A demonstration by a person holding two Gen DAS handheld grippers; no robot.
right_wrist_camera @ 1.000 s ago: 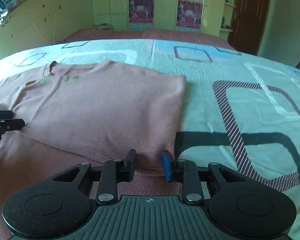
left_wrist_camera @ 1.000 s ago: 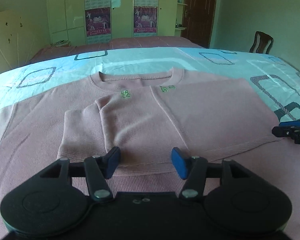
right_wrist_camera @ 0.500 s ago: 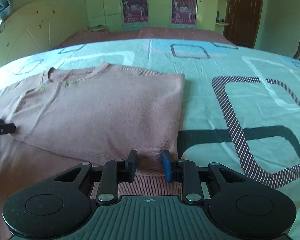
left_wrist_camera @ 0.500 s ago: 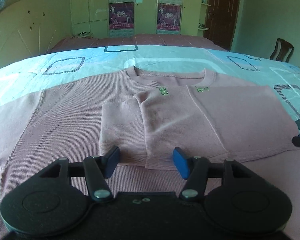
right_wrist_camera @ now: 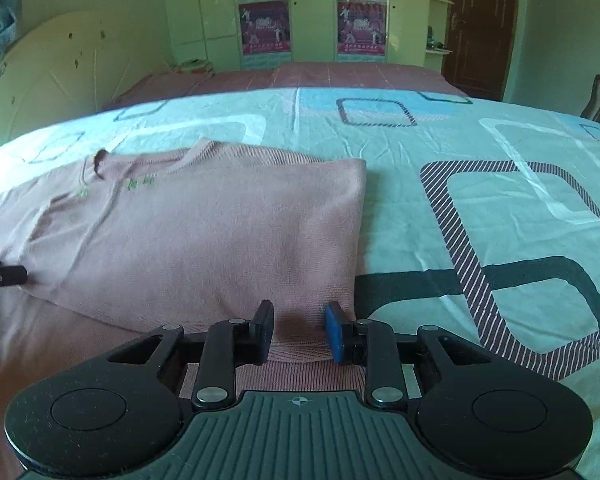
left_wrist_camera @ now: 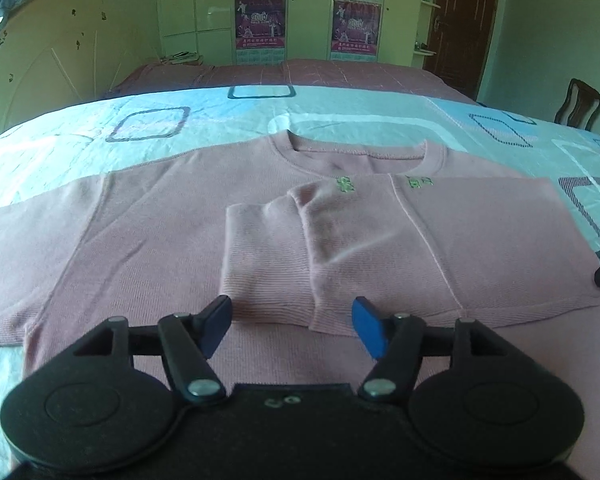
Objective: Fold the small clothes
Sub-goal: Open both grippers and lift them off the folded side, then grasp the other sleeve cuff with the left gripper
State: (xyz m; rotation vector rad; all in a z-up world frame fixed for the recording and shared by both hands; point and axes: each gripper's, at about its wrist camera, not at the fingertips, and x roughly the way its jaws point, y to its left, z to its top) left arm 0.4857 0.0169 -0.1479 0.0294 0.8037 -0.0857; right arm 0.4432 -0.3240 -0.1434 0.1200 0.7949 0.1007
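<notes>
A pink sweater lies face up on the patterned bedsheet as I hold both tools low over its near hem. My left gripper hovers with its jaws wide apart and nothing between them; just beyond the gap sit the cuff of the folded-in sleeve and the near edge of the flap that carries it. I judge the jaws are spread that wide because they have nothing to hold at present and are free to go for the next edge.

My right gripper sits at the near right corner of the folded flap, its jaws part-way open with pink fabric showing in the gap. I cannot tell from this view whether the pads touch the cloth or merely straddle it; they do not look clamped.

The right half of the garment is already turned in over the chest, its outer fold line running away from the right-hand jaw toward the collar. The other sleeve stretches flat, well to the left of the left gripper's jaws, not yet folded. That, in my reading, is why the left tool sits on this side: the matching fold calls for it to reach out to that sleeve and carry it across.
</notes>
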